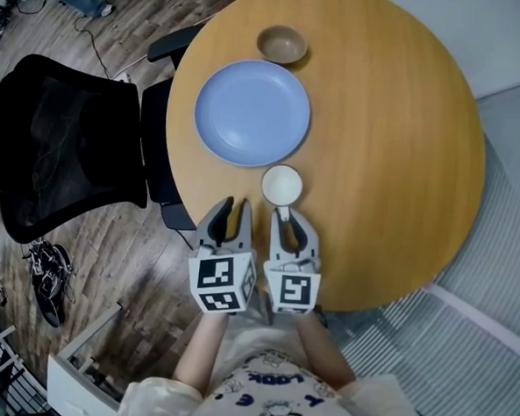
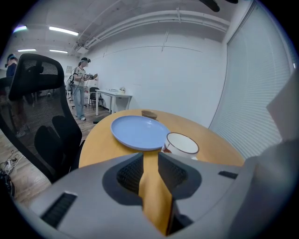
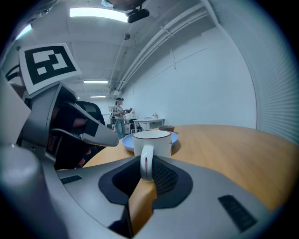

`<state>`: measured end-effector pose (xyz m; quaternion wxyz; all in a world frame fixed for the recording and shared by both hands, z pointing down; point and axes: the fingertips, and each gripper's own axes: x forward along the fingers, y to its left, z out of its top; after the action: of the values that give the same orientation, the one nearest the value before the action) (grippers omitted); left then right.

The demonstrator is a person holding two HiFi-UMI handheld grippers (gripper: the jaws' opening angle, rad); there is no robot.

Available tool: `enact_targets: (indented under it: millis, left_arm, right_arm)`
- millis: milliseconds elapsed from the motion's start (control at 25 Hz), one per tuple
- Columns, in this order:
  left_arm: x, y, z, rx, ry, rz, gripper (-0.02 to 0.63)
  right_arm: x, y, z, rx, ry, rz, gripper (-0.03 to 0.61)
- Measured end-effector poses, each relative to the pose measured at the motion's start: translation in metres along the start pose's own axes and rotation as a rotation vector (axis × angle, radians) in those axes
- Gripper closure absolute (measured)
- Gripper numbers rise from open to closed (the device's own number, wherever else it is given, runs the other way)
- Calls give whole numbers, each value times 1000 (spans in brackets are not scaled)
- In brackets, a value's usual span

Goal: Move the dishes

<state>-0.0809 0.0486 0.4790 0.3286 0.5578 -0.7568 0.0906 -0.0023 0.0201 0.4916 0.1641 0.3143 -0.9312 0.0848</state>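
Left claw [image 1: 235,206] sits over the near edge of the worktop [image 1: 395,149], jaws a narrow gap apart, empty. Right claw [image 1: 288,216], alongside, pinches the handle of the white mug [image 1: 281,186], which stands just beside the blue plate [image 1: 253,113]. Brown bowl [image 1: 281,44] lies beyond.

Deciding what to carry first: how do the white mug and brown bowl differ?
The mug is white with a handle; the bowl is brown with none. The mug stands on the near side of the blue plate, its handle between the right gripper's jaws; the bowl sits beyond the plate, untouched. Both stand upright, seemingly empty.
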Motion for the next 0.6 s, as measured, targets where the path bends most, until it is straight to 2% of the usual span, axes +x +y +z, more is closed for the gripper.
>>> enact_targets:
  millis: [400,520,600]
  left_arm:
    - [0,6,-3,-6,-6,14,518]
    - [1,9,0,-8,-15,15,518]
    - [1,12,6,-9,-31,14,517]
  right_arm:
    - [10,5,-6,-15,9,29,522]
    - [14,9,-7,-13,31,62,521]
    - [14,13,-4,13,38,81,465]
